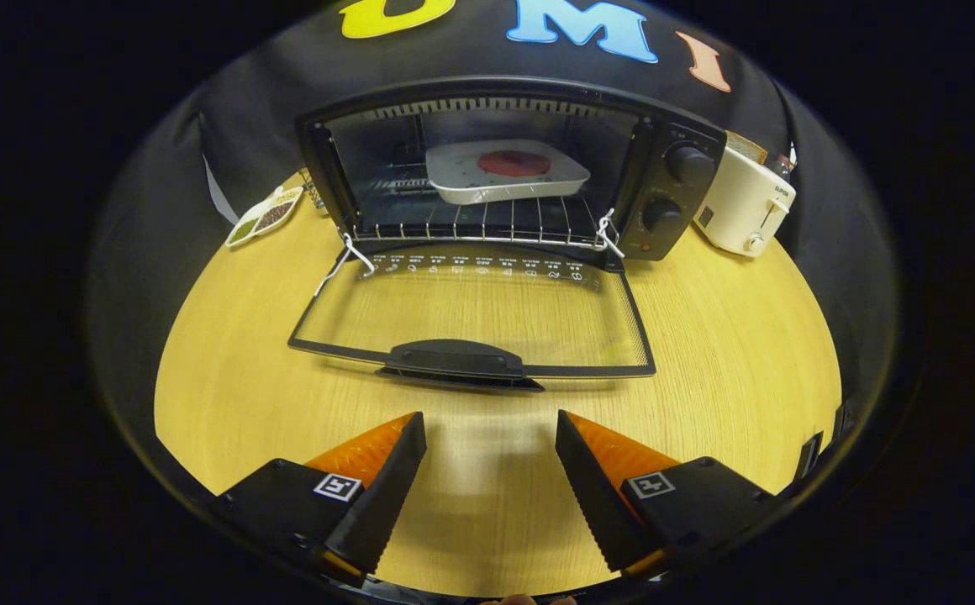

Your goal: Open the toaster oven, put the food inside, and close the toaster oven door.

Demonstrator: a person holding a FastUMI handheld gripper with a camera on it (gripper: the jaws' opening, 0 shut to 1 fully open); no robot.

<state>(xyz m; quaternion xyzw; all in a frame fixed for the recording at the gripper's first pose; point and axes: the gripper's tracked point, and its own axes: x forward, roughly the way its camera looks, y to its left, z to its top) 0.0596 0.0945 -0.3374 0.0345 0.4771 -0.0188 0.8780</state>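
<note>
Off to the left, a small divided dish [265, 217] of seeds or spices sits by the booth wall, nothing to do with the job. Next over, the toaster oven [487, 168] stands wide open, its glass door [471, 315] lying flat on the wooden table [740, 353]. The food [513, 163], a red patty on a white tray [506, 172], already rests on the rack inside. The gripper [490, 491] hangs back from the door handle [454, 360], fingers spread, holding nothing. So only closing looks left: probably get under that handle and swing the door up. A white toaster [744, 210] sits far right.
</note>
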